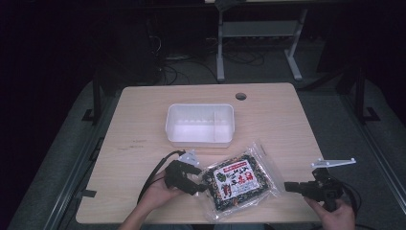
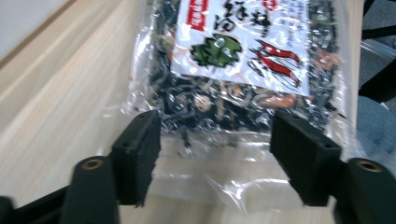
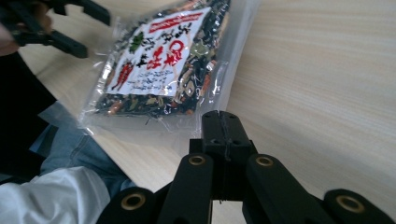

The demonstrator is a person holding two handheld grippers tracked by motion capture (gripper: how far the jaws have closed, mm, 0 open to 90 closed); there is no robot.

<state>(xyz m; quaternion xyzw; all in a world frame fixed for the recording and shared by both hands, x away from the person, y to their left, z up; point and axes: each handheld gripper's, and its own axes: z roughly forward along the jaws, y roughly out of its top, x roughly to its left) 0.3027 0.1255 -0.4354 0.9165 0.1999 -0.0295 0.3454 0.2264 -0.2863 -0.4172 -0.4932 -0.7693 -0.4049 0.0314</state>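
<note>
- Clear, glossy plastic film on the snack bag (image 2: 233, 84), crinkled and full of bright glare; white paper-like label (image 3: 156, 49), smooth, printed in red and green.
- Pale wood-grain tabletop (image 1: 143, 124), matt, smooth, fine straight lines along the grain.
- White plastic bin (image 1: 200, 125), smooth, faintly shiny, slightly translucent at the walls.
- Matt black plastic on the left gripper (image 2: 215, 154), its fingers (image 2: 137, 156) slightly rough-edged; brass-coloured metal inserts at the joints.
- Same matt black plastic and brass-toned inserts on the right gripper (image 3: 222, 135).
- Blue denim cloth (image 3: 74, 151) and white woven cloth (image 3: 51, 196) beside the tabletop edge.
</note>
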